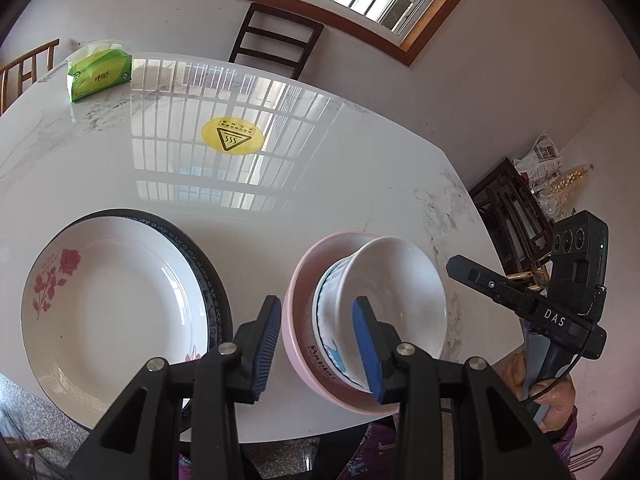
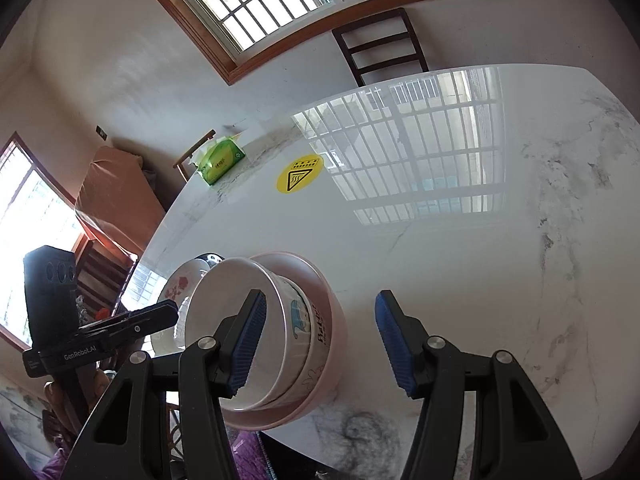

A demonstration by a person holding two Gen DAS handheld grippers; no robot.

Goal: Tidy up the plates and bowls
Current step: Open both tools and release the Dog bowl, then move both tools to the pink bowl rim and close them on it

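1. Left wrist view: the left gripper (image 1: pixel 318 346) has its jaws spread, with nothing between the pads. Its left pad (image 1: pixel 267 350) hangs over bare table (image 1: pixel 320 200) between the crockery; the right pad (image 1: pixel 365 350) sits in front of the bowls.
2. At 8 o'clock a rose plate (image 1: pixel 108 304) lies on a dark-rimmed plate (image 1: pixel 212 284).
3. At 5 o'clock, near the table's front edge, a white bowl (image 1: pixel 404 288) nests in a blue-print bowl (image 1: pixel 326 344), which sits in a pink bowl (image 1: pixel 296 344). The stack leans.
4. A yellow sticker (image 1: pixel 232 136) is at 12 o'clock; a tissue pack (image 1: pixel 100 70) at 10 o'clock.
5. The right gripper (image 1: pixel 464 266) enters at 3 o'clock; I cannot tell its jaws here.
6. Right wrist view: the right gripper (image 2: pixel 320 342) is spread wide and grips nothing. Its left pad (image 2: pixel 250 342) overlaps the white bowl (image 2: pixel 232 320); whether it touches is unclear. The right pad (image 2: pixel 394 344) is over bare table (image 2: pixel 460 240).
7. The pink bowl (image 2: pixel 332 344) holds the nest at 6 o'clock; the rose plate (image 2: pixel 180 284) lies behind at 8 o'clock.
8. The left gripper (image 2: pixel 172 312) shows at 8 o'clock.
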